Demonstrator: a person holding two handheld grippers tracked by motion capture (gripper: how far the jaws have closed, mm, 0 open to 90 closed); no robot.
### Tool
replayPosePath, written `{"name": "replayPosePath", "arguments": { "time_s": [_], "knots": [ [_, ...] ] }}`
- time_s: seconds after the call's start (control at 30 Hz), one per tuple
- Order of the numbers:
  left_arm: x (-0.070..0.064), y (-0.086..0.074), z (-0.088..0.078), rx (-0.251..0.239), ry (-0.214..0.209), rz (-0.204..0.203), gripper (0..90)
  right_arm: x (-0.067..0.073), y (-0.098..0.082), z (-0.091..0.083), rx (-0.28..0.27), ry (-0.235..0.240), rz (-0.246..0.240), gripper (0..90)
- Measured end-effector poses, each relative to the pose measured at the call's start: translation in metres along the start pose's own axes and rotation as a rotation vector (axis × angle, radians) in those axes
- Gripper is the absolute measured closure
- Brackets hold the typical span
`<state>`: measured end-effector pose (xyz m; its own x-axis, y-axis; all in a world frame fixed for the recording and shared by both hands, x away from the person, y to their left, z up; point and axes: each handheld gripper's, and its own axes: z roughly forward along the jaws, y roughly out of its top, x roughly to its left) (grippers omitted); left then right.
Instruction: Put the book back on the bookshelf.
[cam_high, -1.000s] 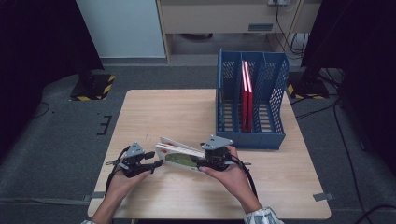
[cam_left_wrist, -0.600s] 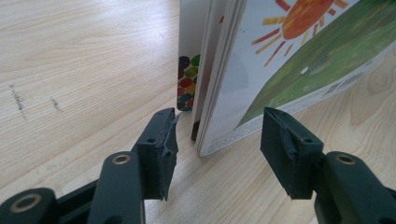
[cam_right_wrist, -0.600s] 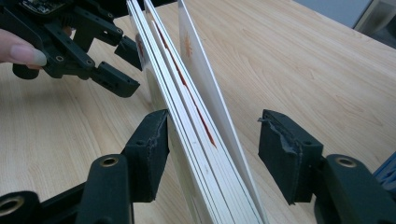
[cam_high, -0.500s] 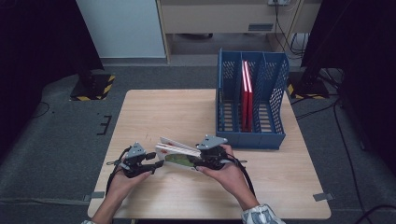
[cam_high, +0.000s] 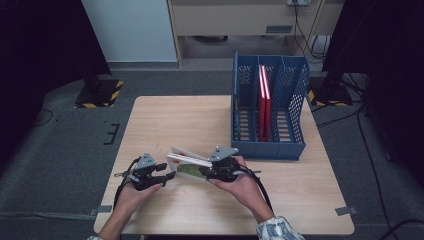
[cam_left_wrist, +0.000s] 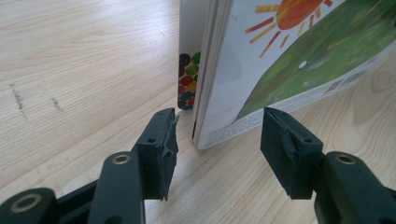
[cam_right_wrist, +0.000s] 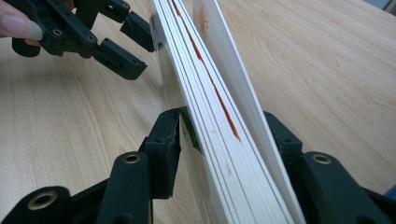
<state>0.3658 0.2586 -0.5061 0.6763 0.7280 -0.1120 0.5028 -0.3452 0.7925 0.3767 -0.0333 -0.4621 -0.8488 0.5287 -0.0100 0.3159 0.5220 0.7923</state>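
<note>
Standing on edge near the front of the wooden table (cam_high: 165, 115): picture book (cam_high: 187, 163), thick board pages, sun and green hill on the cover, front cover splayed slightly away from the page block. Gripped at its right end by right gripper (cam_high: 214, 170); jaws just been closing, now on either side of the book, one pad against the back cover, other against the loose front cover, pages between them. Bracketing the book's left corner: left gripper (cam_high: 169, 175), jaws part open, corner sitting between the pads with clear gaps on both sides, no contact visible in the left gripper view. Seen from the right gripper view, left gripper just off the book's far end, pads apart. Both hands resting low near the table's front edge. Further back on the right: blue file rack (cam_high: 292, 107), three slots, red folders (cam_high: 264, 102) upright in the middle slot. Rack well apart from the book.
</note>
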Motion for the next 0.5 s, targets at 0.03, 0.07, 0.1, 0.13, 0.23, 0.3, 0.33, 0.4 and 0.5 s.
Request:
{"name": "replayPosePath", "arguments": {
  "time_s": [0.03,0.07,0.1,0.13,0.23,0.3,0.33,0.4,0.5],
  "knots": [
    [0.0001,0.0000,0.0000,-0.001,0.000,-0.001,44.9,0.0002,0.0001,0.0013,0.001,0.004,0.002,54.9],
    [0.0002,-0.0001,-0.0002,-0.002,0.001,-0.002,44.9,0.0001,0.0001,0.0019,0.001,0.008,0.002,55.2],
    [0.0004,-0.0002,-0.0003,-0.003,0.002,-0.002,44.8,-0.0004,0.0001,0.0025,-0.001,0.010,0.001,56.0],
    [0.0006,-0.0002,-0.0004,-0.002,0.003,-0.003,44.6,-0.0005,0.0000,0.0026,-0.001,0.013,0.002,56.7],
    [0.0010,-0.0003,-0.0006,0.000,0.006,-0.003,44.3,-0.0015,0.0000,0.0031,-0.003,0.024,0.008,59.4],
    [0.0011,-0.0003,-0.0008,-0.001,0.008,-0.004,44.3,-0.0013,0.0002,0.0034,-0.003,0.033,0.012,62.0],
    [0.0012,-0.0002,-0.0009,-0.001,0.009,-0.004,44.2,-0.0009,0.0003,0.0036,-0.004,0.038,0.010,64.5],
    [0.0017,-0.0004,-0.0012,-0.003,0.012,-0.006,44.1,0.0003,0.0005,0.0036,-0.004,0.044,0.007,68.0],
    [0.0025,-0.0007,-0.0017,-0.002,0.016,-0.007,43.8,0.0022,0.0011,0.0038,-0.004,0.035,0.005,69.8]
  ]
}}
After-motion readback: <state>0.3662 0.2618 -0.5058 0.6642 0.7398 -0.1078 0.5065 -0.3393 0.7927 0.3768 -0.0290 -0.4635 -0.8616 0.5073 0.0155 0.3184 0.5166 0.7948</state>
